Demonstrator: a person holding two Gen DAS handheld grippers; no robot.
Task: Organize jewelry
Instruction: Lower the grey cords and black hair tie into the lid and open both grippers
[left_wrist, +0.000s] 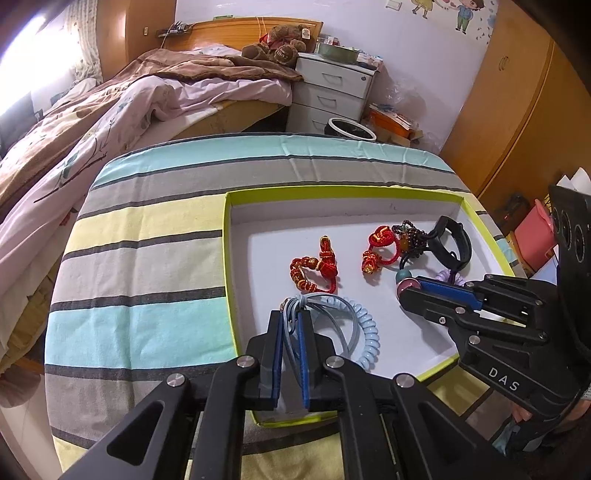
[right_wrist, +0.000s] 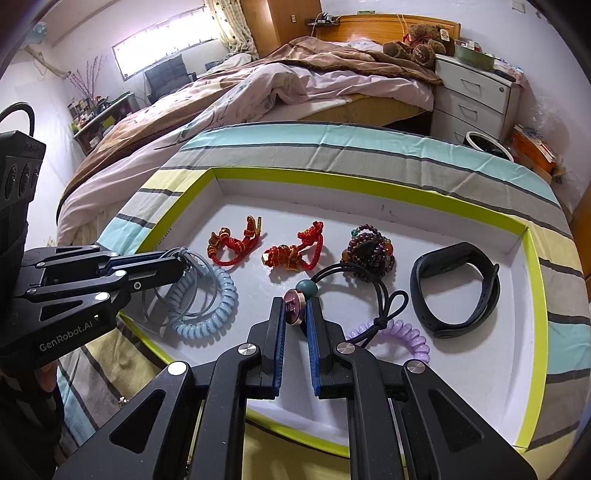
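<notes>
While both grippers sit low inside the tray (right_wrist: 532, 295), each has jewelry between its pads: the left gripper (left_wrist: 291, 325) is nearly pressed together on a thin grey cord (left_wrist: 295, 306) looped with the blue coil (left_wrist: 365, 332), and the right gripper (right_wrist: 295, 314) pinches a pink disc (right_wrist: 293, 308) tied to a black elastic (right_wrist: 384, 302). The step in hand looks like setting these two pieces down, or lifting them clear, beside the others. To do it well, I judge each piece should be moved slowly and straight, since the cord tangles with the coil and the elastic trails over the purple coil (right_wrist: 402, 330) and lies near the bead bracelet (right_wrist: 369, 247); a quick pull could drag those neighbours along. Keeping the two grippers apart would stop the loops from crossing. The two red knots (right_wrist: 236, 247) and the black band (right_wrist: 458, 288) lie well clear. Both grippers point steeply downward toward the tray floor, side by side, the left one at the tray's near-left corner, the right one near its middle, each held from behind by a hand barely in view.
</notes>
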